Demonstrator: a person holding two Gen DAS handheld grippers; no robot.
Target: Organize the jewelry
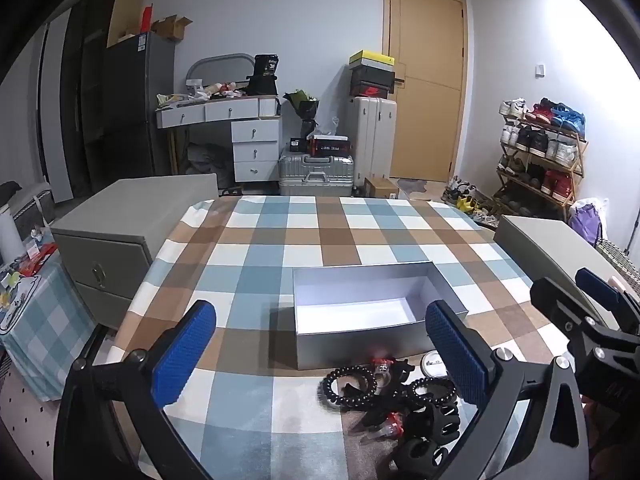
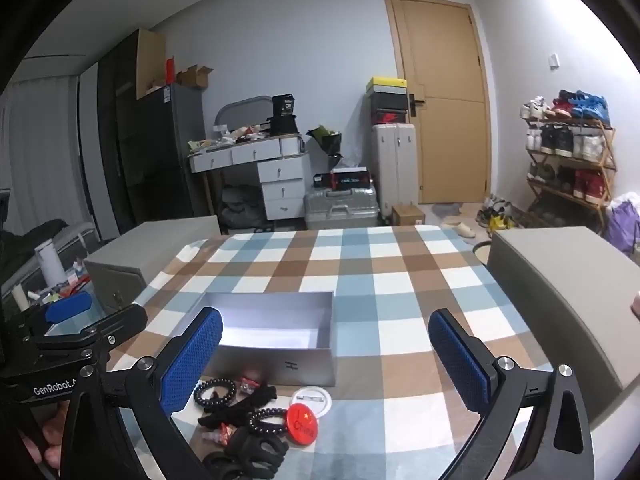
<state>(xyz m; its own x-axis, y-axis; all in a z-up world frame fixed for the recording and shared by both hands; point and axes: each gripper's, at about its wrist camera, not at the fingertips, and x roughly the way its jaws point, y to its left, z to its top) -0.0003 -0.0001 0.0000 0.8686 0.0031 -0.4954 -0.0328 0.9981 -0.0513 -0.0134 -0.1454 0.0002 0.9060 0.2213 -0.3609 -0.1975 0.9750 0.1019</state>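
- The left gripper hangs above the near part of the counter. Its two blue fingers are spread wide apart and hold nothing.
- The jewelry pile lies low and to the right between the left fingers, closer to the right finger than to the left one. It does not touch either finger.
- In the pile, a black bead bracelet sits on the left side. A second bead bracelet sits further right. Black hair claws lie nearest to the camera. Small red and clear bits lie among them; I cannot tell what they are.
- Just behind the pile stands the open silver box. Its long side runs left to right across the counter, and its near wall is right beside the pile. Nothing shows inside it.
- The right gripper also hangs above the near counter, with fingers spread wide and nothing between them.
- From the right gripper, the pile sits low and to the left, close to its left finger. A red round badge and a white round badge lie at the pile's right edge.
- I think both grippers are about as near to the pile. The next move is likely down and toward the middle, then a short lift forward into the box.
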